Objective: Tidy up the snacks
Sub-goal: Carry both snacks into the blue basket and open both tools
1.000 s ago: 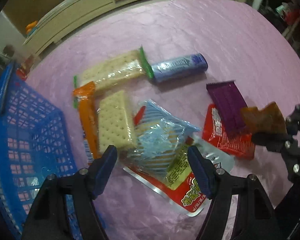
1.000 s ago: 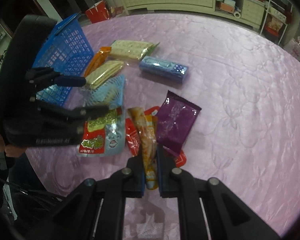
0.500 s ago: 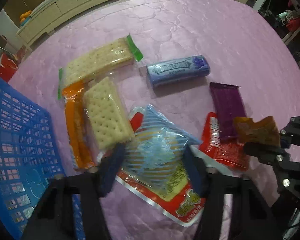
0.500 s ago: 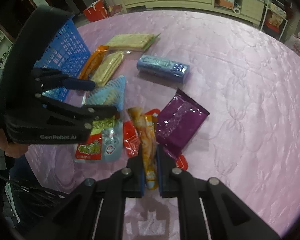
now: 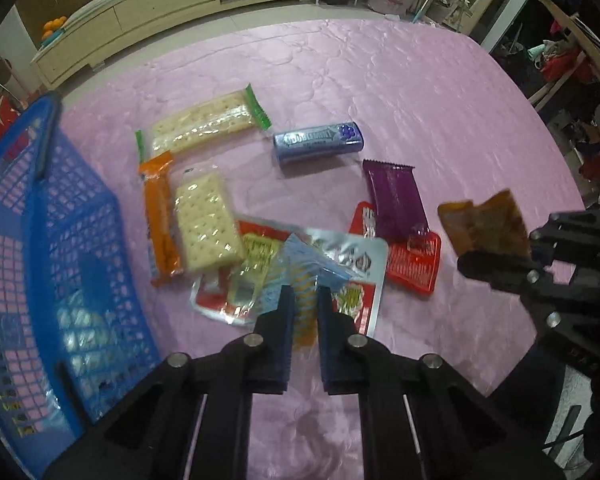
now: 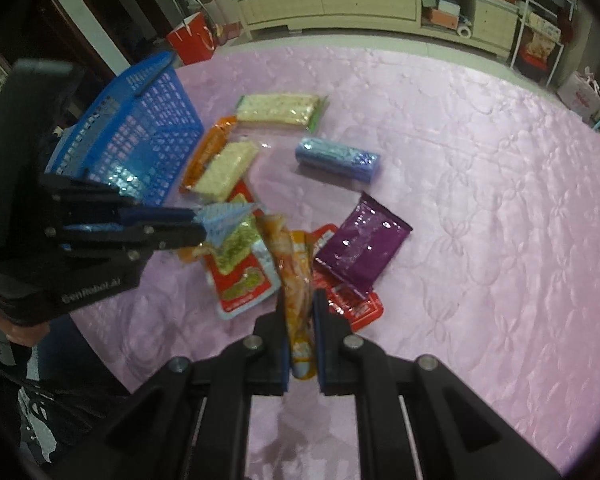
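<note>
Snacks lie on a pink tablecloth (image 5: pixel 380 80). My left gripper (image 5: pixel 302 300) is shut on a light blue striped packet (image 5: pixel 300 276) and holds it above the pile; it also shows in the right wrist view (image 6: pixel 224 218). My right gripper (image 6: pixel 300 308) is shut on an orange-brown snack packet (image 6: pixel 296 280), also seen in the left wrist view (image 5: pixel 484 228). A blue basket (image 5: pixel 40 240) stands at the left. Cracker packs (image 5: pixel 204 120) (image 5: pixel 208 224), an orange bar (image 5: pixel 160 216), a blue roll (image 5: pixel 320 142), a purple packet (image 5: pixel 396 196) and red packets (image 5: pixel 412 264) lie on the cloth.
A cream sideboard (image 5: pixel 140 12) stands beyond the table's far edge. A red bag (image 6: pixel 192 40) sits on the floor behind the basket. Clutter fills the room at the right (image 5: pixel 572 64). The table's near edge is close below both grippers.
My left gripper has closed from wide open onto the light blue striped packet and lifted it off the pile. My right gripper still holds the orange-brown packet.
</note>
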Available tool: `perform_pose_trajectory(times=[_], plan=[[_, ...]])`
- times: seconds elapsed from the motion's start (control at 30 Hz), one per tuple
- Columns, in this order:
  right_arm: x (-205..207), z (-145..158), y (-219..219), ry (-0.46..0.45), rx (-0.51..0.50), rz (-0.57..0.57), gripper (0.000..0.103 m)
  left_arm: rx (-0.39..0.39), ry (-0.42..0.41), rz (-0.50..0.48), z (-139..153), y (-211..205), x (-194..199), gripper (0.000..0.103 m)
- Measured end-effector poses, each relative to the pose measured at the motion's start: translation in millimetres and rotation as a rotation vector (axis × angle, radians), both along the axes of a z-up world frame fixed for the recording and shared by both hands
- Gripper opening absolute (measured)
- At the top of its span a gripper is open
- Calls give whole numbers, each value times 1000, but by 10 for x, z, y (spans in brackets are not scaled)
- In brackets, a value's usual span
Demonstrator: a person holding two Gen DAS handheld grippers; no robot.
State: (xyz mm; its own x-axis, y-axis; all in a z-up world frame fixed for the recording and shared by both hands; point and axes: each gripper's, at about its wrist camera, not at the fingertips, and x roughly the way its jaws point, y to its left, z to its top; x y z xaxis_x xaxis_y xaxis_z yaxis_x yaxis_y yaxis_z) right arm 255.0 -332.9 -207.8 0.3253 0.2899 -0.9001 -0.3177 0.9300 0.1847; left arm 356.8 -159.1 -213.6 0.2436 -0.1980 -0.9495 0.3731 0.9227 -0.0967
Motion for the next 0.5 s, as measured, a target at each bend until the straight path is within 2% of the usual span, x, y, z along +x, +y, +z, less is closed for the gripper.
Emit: perform_pose_trajectory(times=[0.27, 0.5], plan=[[-128, 218, 217, -6, -17, 16, 13, -33, -21, -12, 178, 120, -360, 8], [-256, 408, 449, 13, -29, 27, 13, -76, -38, 9, 605, 409, -577, 8]])
